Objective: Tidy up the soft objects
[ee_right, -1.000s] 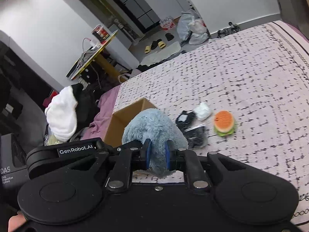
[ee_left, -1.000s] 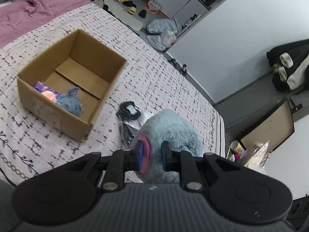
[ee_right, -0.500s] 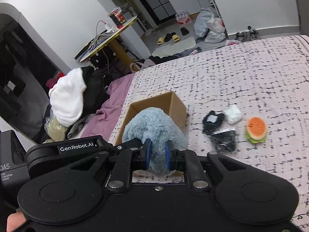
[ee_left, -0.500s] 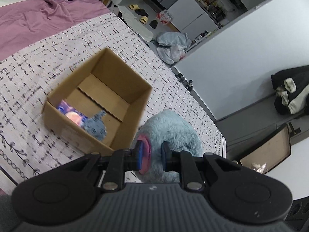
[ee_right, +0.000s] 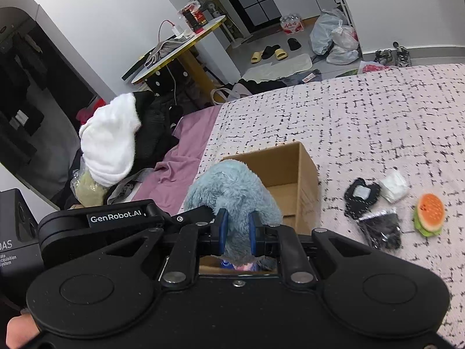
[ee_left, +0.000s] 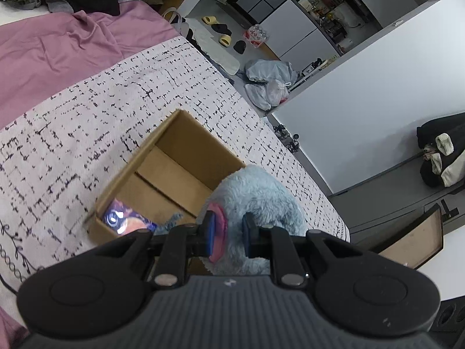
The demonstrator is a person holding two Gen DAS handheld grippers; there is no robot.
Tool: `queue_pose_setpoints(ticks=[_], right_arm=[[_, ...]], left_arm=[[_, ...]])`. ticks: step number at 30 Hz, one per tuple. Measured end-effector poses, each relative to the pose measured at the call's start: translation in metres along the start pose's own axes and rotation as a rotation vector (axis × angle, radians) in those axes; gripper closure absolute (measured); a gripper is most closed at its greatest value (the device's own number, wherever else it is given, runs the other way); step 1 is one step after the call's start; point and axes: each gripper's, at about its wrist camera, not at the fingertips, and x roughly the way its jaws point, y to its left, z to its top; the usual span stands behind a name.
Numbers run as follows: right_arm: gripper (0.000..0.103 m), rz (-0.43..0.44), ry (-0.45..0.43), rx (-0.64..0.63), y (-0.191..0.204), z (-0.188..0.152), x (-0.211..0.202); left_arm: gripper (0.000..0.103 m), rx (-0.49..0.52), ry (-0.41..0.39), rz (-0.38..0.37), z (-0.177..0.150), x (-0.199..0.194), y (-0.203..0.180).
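Both grippers hold one big fluffy blue plush toy [ee_left: 255, 195] [ee_right: 232, 192] in the air, over the near corner of an open cardboard box [ee_left: 174, 171] [ee_right: 287, 171] on the bed. My left gripper [ee_left: 229, 232] is shut on a pink-edged part of the plush. My right gripper [ee_right: 237, 232] is shut on its blue fur. Inside the box lie a small blue plush and a colourful item [ee_left: 125, 221]. The left gripper's body [ee_right: 116, 218] shows in the right wrist view.
On the speckled bedspread [ee_right: 377, 122] right of the box lie a burger plush [ee_right: 430, 213], a black pouch [ee_right: 361, 193], a black bag [ee_right: 380, 229] and a white wad [ee_right: 393, 186]. A mauve sheet [ee_left: 64, 46] and piled clothes [ee_right: 110, 142] are at the left.
Both grippers carried the blue plush sideways towards the box; it has gone from over the bedspread beside the box to over the box's near corner. Grips unchanged.
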Motion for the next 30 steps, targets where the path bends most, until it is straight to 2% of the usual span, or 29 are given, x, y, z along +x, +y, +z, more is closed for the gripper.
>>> queue_pose_setpoints(ticks=[10,18,24,30], right_arm=[[0.087,0.001,0.054,0.019,0.008,0.014,0.045],[0.084,-0.010,0.140,0.114,-0.003,0.014,0.086],[0.081,-0.046,0.189,0.126,-0.008,0.017,0.110],[0.081,-0.072,0.236,0.144,-0.010,0.018,0.127]], left_arm=[[0.085,-0.021,0.014,0.058,0.027,0.025,0.020],[0.085,-0.035,0.084,0.144,0.042,0.059,0.039],[0.085,-0.025,0.125,0.198,0.048,0.082,0.041],[0.084,-0.049,0.126,0.274,0.052,0.094,0.040]])
